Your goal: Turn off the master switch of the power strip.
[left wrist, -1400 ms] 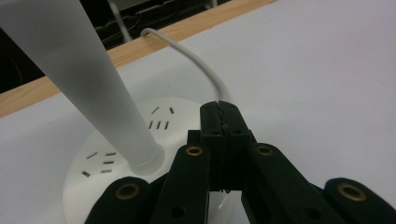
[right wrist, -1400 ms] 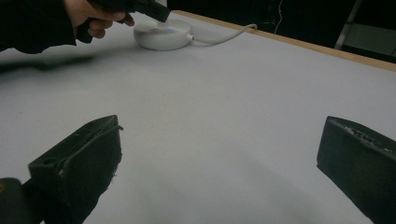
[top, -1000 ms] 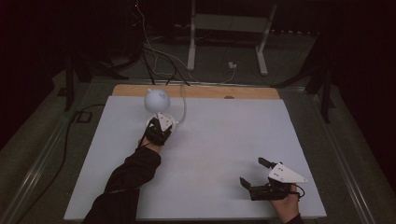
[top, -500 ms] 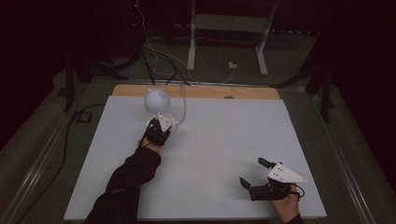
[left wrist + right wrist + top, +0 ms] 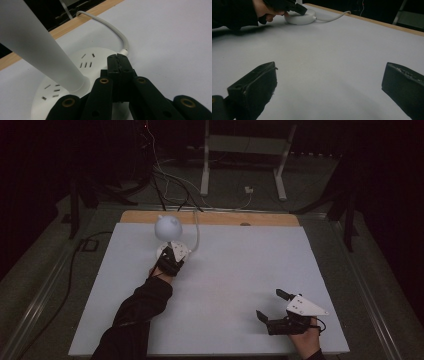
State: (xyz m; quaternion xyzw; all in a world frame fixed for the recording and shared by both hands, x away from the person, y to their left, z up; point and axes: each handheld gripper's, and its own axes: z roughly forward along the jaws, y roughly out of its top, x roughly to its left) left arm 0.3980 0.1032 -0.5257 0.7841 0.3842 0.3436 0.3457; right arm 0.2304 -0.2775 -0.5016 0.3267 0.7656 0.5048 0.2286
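Note:
A white lamp with a round head (image 5: 168, 227) stands at the back left of the white table (image 5: 240, 270). Its round base (image 5: 75, 75) has slot markings, a white stem (image 5: 32, 42) rises from it, and a white cable (image 5: 110, 27) runs off toward the wooden edge. My left gripper (image 5: 172, 257) hovers over the base with its jaws pressed together, tips (image 5: 118, 58) near the cable's plug end and nothing between them. My right gripper (image 5: 272, 307) rests near the front right of the table, jaws wide apart (image 5: 329, 87) over bare surface.
A wooden strip (image 5: 210, 217) borders the table's far edge. Beyond it are cables (image 5: 165, 180) on the floor and a white stand frame (image 5: 245, 160). From the right gripper view, the left hand and lamp base (image 5: 300, 17) lie far across the table.

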